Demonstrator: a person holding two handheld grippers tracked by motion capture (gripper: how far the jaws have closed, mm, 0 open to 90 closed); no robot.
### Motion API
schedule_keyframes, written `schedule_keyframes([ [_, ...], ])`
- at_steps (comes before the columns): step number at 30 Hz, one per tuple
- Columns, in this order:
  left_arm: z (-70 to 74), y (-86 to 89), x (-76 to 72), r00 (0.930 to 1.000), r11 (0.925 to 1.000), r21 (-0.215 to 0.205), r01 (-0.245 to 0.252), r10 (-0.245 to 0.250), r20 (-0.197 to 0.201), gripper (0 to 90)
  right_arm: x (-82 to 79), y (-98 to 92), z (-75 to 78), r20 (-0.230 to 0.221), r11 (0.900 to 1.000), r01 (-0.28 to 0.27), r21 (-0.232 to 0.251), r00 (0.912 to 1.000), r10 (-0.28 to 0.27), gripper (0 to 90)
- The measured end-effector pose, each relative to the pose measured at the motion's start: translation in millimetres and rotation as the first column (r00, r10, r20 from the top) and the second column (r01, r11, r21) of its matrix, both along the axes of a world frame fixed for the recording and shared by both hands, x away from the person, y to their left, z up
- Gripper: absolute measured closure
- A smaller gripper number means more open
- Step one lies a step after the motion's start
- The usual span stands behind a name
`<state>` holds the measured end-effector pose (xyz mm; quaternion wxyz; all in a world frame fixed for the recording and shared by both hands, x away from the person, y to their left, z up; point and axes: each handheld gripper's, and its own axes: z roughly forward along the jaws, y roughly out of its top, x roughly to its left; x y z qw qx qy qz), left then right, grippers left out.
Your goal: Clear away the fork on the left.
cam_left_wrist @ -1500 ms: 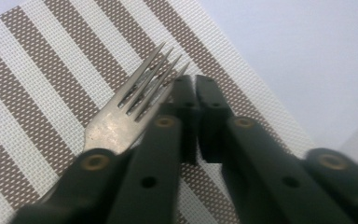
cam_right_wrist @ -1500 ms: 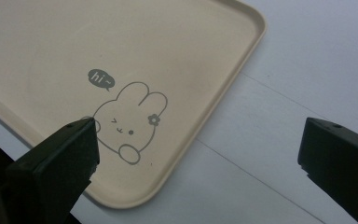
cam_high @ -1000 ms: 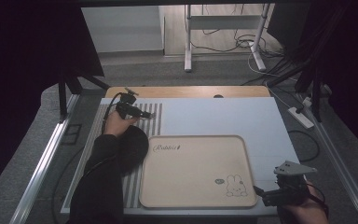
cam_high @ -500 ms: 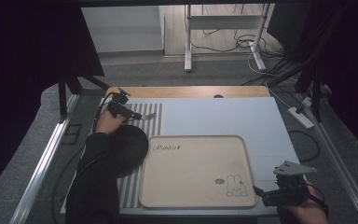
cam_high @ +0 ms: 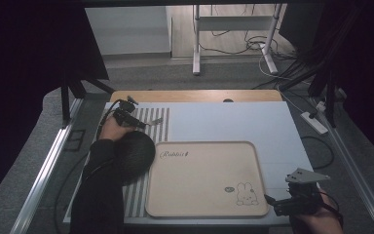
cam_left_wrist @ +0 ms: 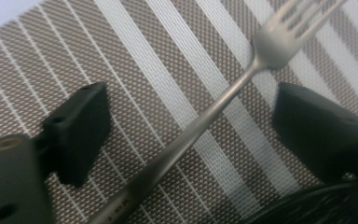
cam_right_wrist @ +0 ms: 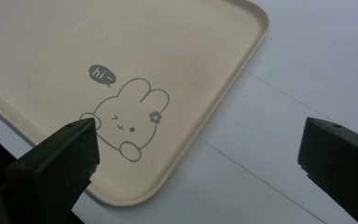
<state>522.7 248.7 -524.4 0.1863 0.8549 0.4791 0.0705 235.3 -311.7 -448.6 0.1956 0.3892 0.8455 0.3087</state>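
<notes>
1. The fork (cam_left_wrist: 214, 112) is being left lying flat on the striped placemat (cam_left_wrist: 135, 60), its handle running between the two jaws of the left gripper (cam_left_wrist: 186, 126); those jaws have just been closing in from a wider spread, yet they are standing apart with neither pad touching the metal.
2. The handle is being straddled rather than the tines, probably because the narrow shaft can be pinched more surely.
3. In the high view the left gripper (cam_high: 143, 124) is being held low over the far end of the placemat (cam_high: 158, 119), with the fork (cam_high: 156, 120) just beyond its tip.
4. A dark round object (cam_high: 135, 150), whose nature cannot be told, is being left on the mat just beside the tray (cam_high: 202, 214), between the forearm and the tray's left edge.
5. The right gripper (cam_right_wrist: 198, 154) is being held with jaws wide and nothing between them, near the tray's rabbit-printed corner (cam_right_wrist: 126, 116), seemingly waiting.
6. The beige tray is being kept bare, perhaps as the destination.
7. A pale table top (cam_high: 233, 122) is being used as the work surface, edged by a wooden strip; beyond it, grey floor, white stand legs (cam_high: 195, 39) and loose cables (cam_high: 253, 44) are being lit, while the sides are being left dark.
</notes>
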Motion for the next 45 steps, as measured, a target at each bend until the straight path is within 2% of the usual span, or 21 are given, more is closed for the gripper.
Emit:
schedule_keyframes([
  [2,2.3,-1.4,-1.9,0.9997,0.9998,0.002,0.022,-0.022,0.014,21.6,0.0,0.2,-0.1,0.001,1.000,-0.002,-0.002,1.0000,0.002,0.0],
  [4,4.1,-1.8,-3.0,0.9990,0.9991,0.001,0.042,-0.042,0.017,36.5,0.0,0.4,-0.4,0.000,1.000,-0.005,-0.001,1.0000,0.005,0.0],
  [5,4.4,-2.0,-3.2,0.9987,0.9989,0.004,0.047,-0.047,0.018,36.5,0.0,0.4,-0.4,0.000,1.000,-0.005,-0.001,1.0000,0.005,0.0],
  [6,5.3,-2.5,-4.6,0.9971,0.9975,0.008,0.071,-0.071,0.028,44.7,-0.2,0.5,-0.4,0.002,1.000,-0.007,-0.004,1.0000,0.007,0.0],
  [7,5.3,-2.5,-4.6,0.9971,0.9975,0.008,0.071,-0.071,0.028,45.2,-0.2,0.5,-0.4,0.002,1.000,-0.007,-0.004,1.0000,0.007,0.0],
  [8,5.7,-2.9,-5.5,0.9960,0.9966,0.004,0.083,-0.083,0.032,45.2,-0.3,0.7,-0.4,0.002,1.000,-0.009,-0.005,1.0000,0.009,0.0],
  [10,6.0,-4.0,-7.8,0.9925,0.9936,0.011,0.113,-0.113,0.046,61.8,-0.4,1.6,-0.8,0.002,1.000,-0.016,-0.012,0.9999,0.016,0.0],
  [11,6.2,-3.8,-8.3,0.9916,0.9924,-0.003,0.123,-0.123,0.041,61.8,-0.4,1.6,-0.8,0.002,1.000,-0.016,-0.012,0.9999,0.016,0.0],
  [13,6.4,-4.4,-10.4,0.9875,0.9891,0.016,0.146,-0.147,0.057,71.8,-0.4,2.1,-1.1,-0.001,1.000,-0.024,-0.018,0.9997,0.024,0.0],
  [18,7.4,-2.0,-13.3,0.9750,0.9758,0.000,0.219,-0.219,0.039,80.5,-0.7,3.2,-1.4,-0.004,0.999,-0.029,-0.027,0.9996,0.029,0.0],
  [19,7.4,-2.0,-13.3,0.9750,0.9758,0.000,0.219,-0.219,0.039,82.2,-0.7,3.2,-1.4,-0.004,0.999,-0.029,-0.027,0.9996,0.029,0.0],
  [21,8.0,-3.2,-14.8,0.9692,0.9699,0.038,0.241,-0.242,0.044,85.0,-0.7,3.4,-1.5,-0.004,0.999,-0.031,-0.028,0.9995,0.031,0.0],
  [25,8.5,-3.6,-14.7,0.9663,0.9667,0.054,0.250,-0.253,0.048,86.0,-0.8,3.7,-1.6,-0.003,0.999,-0.033,-0.031,0.9994,0.033,0.0],
  [29,9.7,-3.2,-16.4,0.9614,0.9590,0.117,0.258,-0.267,0.067,86.1,-0.6,3.5,-1.6,-0.005,0.999,-0.031,-0.030,0.9995,0.031,0.0],
  [30,10.3,-1.9,-16.5,0.9625,0.9568,0.151,0.249,-0.261,0.072,86.1,-0.6,3.5,-1.6,-0.005,0.999,-0.030,-0.029,0.9995,0.030,0.0],
  [32,11.5,4.8,-17.0,0.9695,0.9601,0.178,0.216,-0.232,0.078,86.1,-0.5,3.5,-1.6,-0.005,0.999,-0.029,-0.030,0.9996,0.029,0.0],
  [33,13.4,12.4,-17.7,0.9738,0.9635,0.184,0.195,-0.212,0.081,86.1,-0.5,3.6,-1.6,-0.005,0.999,-0.029,-0.030,0.9996,0.029,0.0],
  [36,16.6,20.8,-19.9,0.9775,0.9660,0.189,0.176,-0.194,0.083,86.1,-0.4,3.6,-1.7,-0.006,0.999,-0.028,-0.031,0.9996,0.028,0.0],
  [38,21.4,29.9,-22.8,0.9810,0.9699,0.182,0.161,-0.178,0.078,86.1,0.0,3.7,-1.8,-0.010,0.999,-0.028,-0.031,0.9996,0.027,0.0],
  [40,27.5,40.7,-26.2,0.9872,0.9795,0.146,0.138,-0.148,0.060,86.0,0.0,4.1,-1.9,-0.010,0.999,-0.028,-0.035,0.9996,0.027,0.0],
  [45,35.1,53.5,-31.6,0.9938,0.9895,0.105,0.099,-0.104,0.039,86.0,0.1,4.7,-2.1,-0.010,0.999,-0.029,-0.041,0.9995,0.029,0.0],
])
